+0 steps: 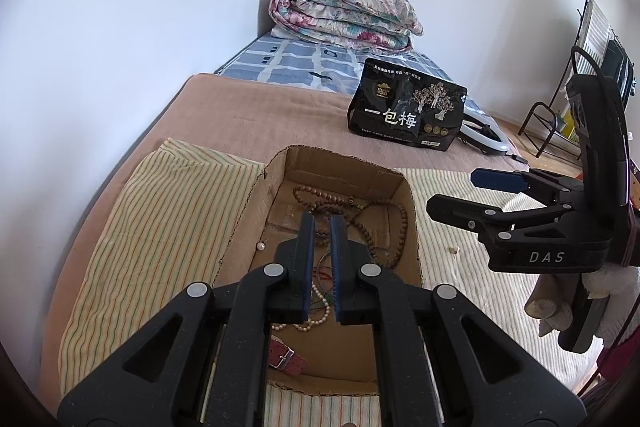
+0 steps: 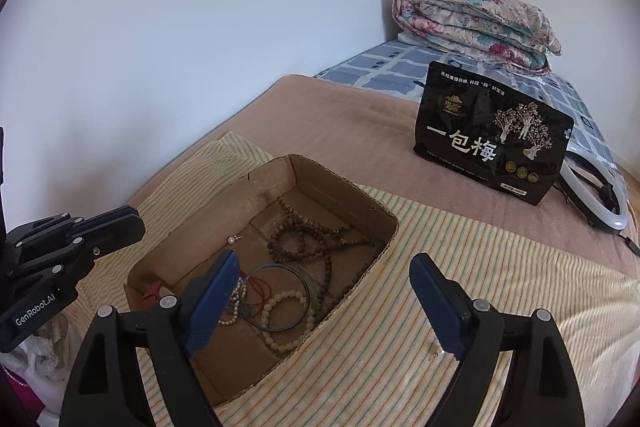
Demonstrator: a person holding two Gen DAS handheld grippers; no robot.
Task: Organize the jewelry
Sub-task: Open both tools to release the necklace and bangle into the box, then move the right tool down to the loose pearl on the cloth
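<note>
An open cardboard box (image 1: 412,211) (image 2: 272,183) lies on a striped cloth (image 2: 400,307). Inside are a brown bead necklace (image 1: 384,215) (image 2: 304,239), a cream bead bracelet (image 2: 288,315), a thin bangle (image 2: 306,287), a pearl string (image 1: 316,319), a red watch strap (image 1: 286,355) and a pearl earring (image 1: 261,246) (image 2: 231,239). My left gripper (image 1: 322,221) (image 2: 120,223) hangs over the box, shut and holding nothing. My right gripper (image 2: 323,259) (image 1: 451,191) stands open above the box's right edge. A small stud (image 1: 455,249) (image 2: 436,353) lies on the cloth outside the box.
A black snack bag (image 1: 404,111) (image 2: 492,143) stands on the brown blanket behind the box. A folded floral quilt (image 1: 344,15) sits at the head of the bed, against the wall corner. A ring light (image 2: 600,195) lies at the bed's right edge, a metal rack (image 1: 560,123) beyond.
</note>
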